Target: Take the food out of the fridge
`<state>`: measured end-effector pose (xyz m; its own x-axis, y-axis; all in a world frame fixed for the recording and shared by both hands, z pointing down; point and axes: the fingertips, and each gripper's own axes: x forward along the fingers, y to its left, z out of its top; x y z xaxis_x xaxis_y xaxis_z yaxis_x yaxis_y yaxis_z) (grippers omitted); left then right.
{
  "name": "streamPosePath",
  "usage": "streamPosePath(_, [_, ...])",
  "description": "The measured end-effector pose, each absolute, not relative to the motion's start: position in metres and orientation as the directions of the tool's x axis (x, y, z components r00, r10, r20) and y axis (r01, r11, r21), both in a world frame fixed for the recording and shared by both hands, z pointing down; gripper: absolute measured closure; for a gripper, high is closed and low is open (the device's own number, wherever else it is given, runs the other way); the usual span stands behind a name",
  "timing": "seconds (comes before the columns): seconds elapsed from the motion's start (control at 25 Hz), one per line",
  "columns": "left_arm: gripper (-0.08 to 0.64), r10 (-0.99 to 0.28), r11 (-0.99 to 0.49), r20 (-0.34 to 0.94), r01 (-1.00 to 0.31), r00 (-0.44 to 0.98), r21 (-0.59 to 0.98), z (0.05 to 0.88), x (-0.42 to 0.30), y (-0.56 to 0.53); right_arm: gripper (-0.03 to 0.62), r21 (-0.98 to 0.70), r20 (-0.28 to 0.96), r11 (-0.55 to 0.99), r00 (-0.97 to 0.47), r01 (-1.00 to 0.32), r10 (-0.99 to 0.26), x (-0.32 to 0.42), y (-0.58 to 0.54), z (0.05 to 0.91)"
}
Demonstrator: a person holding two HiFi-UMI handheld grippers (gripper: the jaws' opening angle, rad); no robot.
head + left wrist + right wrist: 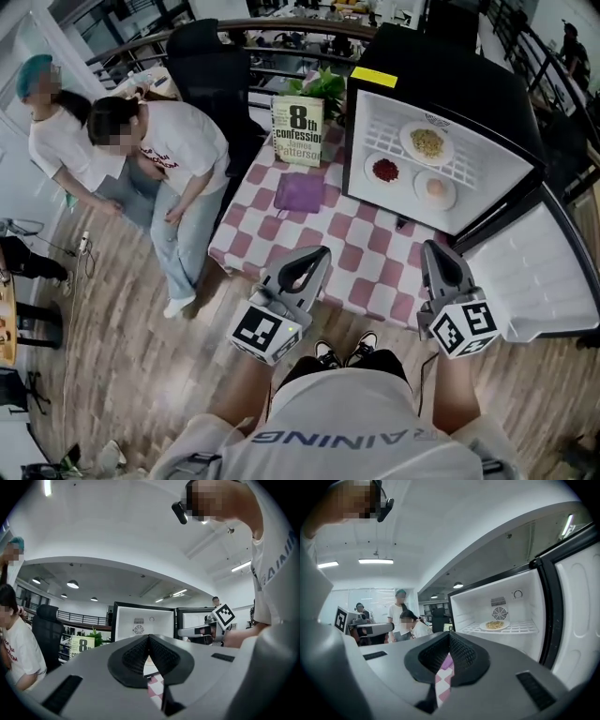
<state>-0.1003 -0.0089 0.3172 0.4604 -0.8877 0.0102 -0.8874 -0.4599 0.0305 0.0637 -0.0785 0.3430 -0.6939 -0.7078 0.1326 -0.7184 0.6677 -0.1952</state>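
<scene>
A small fridge (487,103) stands open on the checkered table, its door (539,272) swung out to the right. On its wire shelf sits a plate of noodles (427,142), which also shows in the right gripper view (494,625). Below it lie a plate of red food (385,170) and a plate with a pale round piece (435,188). My left gripper (316,255) hovers over the table's near edge, shut and empty, left of the fridge. My right gripper (433,249) is also shut and empty, just in front of the fridge's open mouth.
A book (298,131) stands at the back of the table (281,239), with a plant (323,86) behind it and a purple cloth (300,192) in front. Two people (159,150) are at the table's left side, next to a black chair (211,66).
</scene>
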Motion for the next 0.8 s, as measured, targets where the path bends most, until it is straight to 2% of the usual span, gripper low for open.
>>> streamPosePath(0.52, [0.552,-0.847,-0.529,0.046,-0.848,0.529,0.01,0.315,-0.021,-0.076,0.574,-0.288,0.099,0.567,-0.613,-0.772,-0.784,0.15,-0.128,0.358])
streamPosePath(0.8, [0.552,-0.822,-0.565,0.064,-0.825,0.565,0.026,0.324,-0.009,-0.097,0.572,-0.329,0.12,0.523,-0.584,-0.786,-0.803,0.154,-0.141,0.371])
